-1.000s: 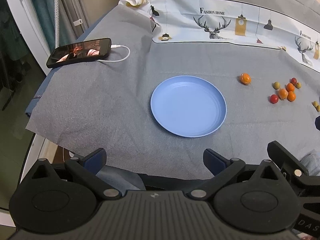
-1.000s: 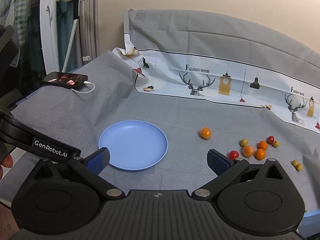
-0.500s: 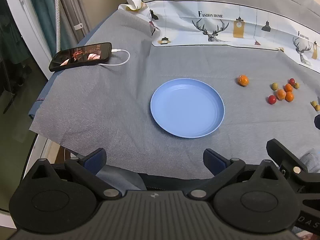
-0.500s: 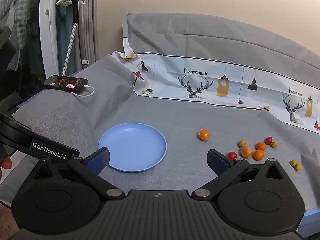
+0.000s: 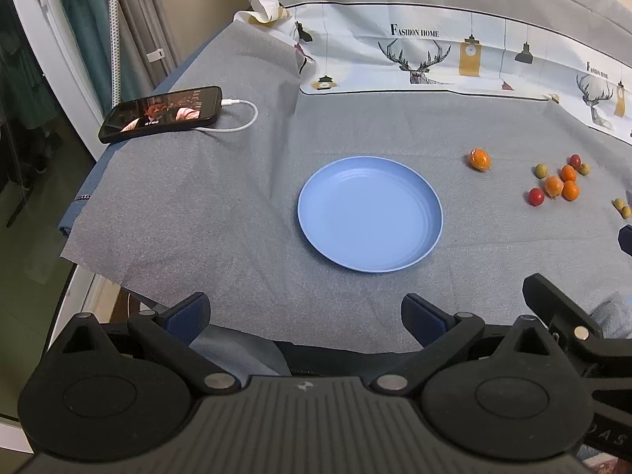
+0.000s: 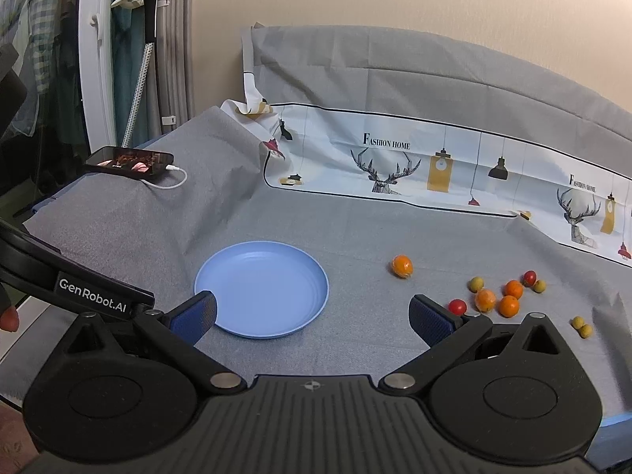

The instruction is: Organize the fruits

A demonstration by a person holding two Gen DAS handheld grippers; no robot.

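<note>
Gray cloth [image 5: 237, 205] spread wide, blue plate [image 5: 369, 215] bare at its middle. Left gripper [image 5: 306, 318] and right gripper [image 6: 312, 316] hovering at near edge, fingers spread wide, holding nothing. Small fruits [image 6: 499, 296] clustered right of plate, lone orange [image 6: 402, 266] between. Wall visible from right wrist only.

Left tongs [image 5: 304, 318]: jaws spread wide, nothing between the blue pads [image 5: 185, 316], held level and low at the near edge.

Right tongs [image 6: 312, 316]: jaws likewise wide apart, empty, blue pads [image 6: 428, 320] clear of contact.

Left unit's black arm shows just left of the right tongs; a fingertip [image 6: 8, 318] is visible beneath it.
</note>
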